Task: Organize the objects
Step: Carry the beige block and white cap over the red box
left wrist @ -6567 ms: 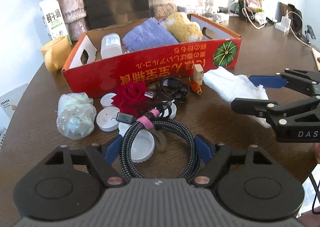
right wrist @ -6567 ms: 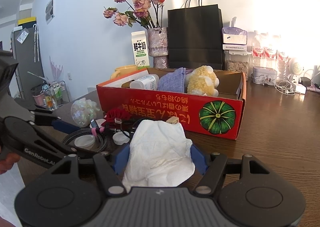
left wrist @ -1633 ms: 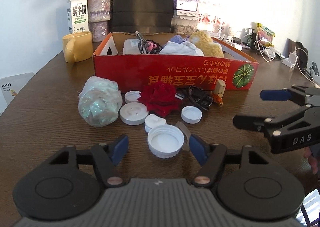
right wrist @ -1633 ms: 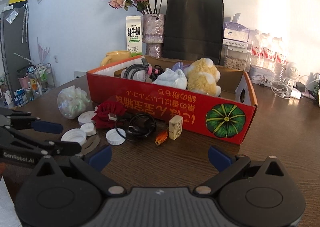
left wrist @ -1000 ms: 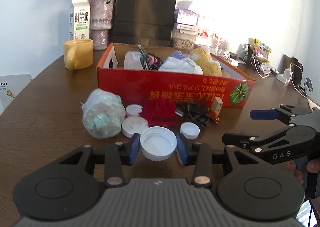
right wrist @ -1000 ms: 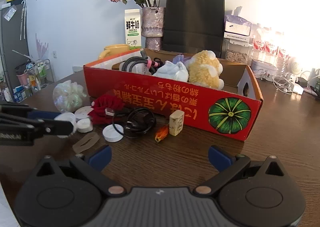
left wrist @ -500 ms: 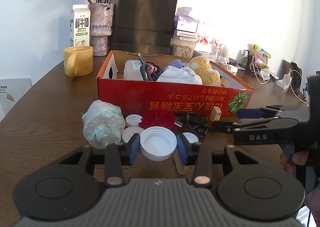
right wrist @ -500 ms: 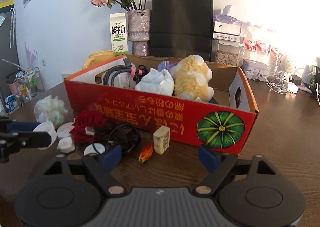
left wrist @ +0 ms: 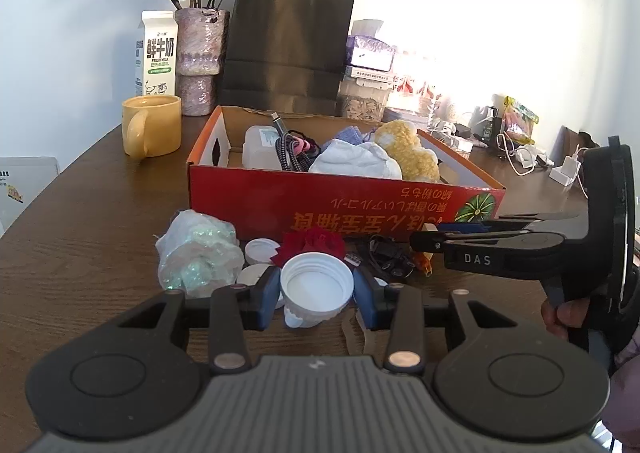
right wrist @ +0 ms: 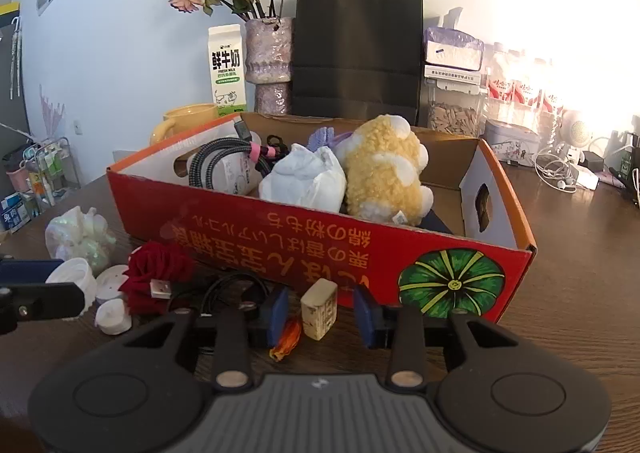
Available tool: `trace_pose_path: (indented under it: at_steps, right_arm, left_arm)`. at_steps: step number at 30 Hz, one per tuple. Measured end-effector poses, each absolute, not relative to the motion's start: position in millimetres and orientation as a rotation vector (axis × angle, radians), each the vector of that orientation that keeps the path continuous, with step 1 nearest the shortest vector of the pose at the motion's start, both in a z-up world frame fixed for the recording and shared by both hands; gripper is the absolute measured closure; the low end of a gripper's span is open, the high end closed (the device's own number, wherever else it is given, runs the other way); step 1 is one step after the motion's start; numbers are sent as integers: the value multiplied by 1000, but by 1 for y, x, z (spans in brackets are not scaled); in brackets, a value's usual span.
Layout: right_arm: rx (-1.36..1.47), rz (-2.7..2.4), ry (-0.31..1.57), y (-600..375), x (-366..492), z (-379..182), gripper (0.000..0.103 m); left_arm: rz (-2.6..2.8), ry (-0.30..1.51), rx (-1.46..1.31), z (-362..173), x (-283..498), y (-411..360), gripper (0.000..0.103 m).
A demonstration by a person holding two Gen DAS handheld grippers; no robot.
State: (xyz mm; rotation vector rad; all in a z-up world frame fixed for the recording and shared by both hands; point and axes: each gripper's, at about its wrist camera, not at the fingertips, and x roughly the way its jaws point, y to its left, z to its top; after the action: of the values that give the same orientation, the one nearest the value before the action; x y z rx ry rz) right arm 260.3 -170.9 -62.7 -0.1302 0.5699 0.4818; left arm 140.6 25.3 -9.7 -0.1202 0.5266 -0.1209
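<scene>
Left gripper up front, and its blue pads are clamped on either side of a wide white lid, open side facing up, carried clear of the wooden table. Solid grip, rim pressed by both pads.

Over on the right gripper, the jaws stand partly open, bracketing a small beige tile block that stands upright on the table. There's a gap on each side; the pads aren't touching it. An orange tassel trails from the block toward the left pad.

Just past the held lid, the loose bits: a crumpled iridescent bag, smaller white caps, a red fabric rose and a coiled black cable, all bunched in front of the red cardboard box.

Inside the box: a braided cable with a pink tie, a white plastic container, a white cloth bundle and a yellow plush toy leaning beside it, with something purple showing behind.

Farther back, a yellow mug, a milk carton, a vase of dried roses and a black paper bag line the wall.
</scene>
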Motion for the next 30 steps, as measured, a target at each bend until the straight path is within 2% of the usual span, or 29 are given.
trace_pose_path:
  at_steps: [2,5,30]
  right_arm:
    - [-126,481,577,-170,263,-64,84]
    - [-111,478,575,-171,264,-65,85]
    - [-76,519,390,-185,241,-21,86]
  left_arm:
    - [-124,527,-121,-10,142,25,62]
    - [-125,528,-124,-10,143,24,62]
    - [-149,417,-105,27,167,3,62]
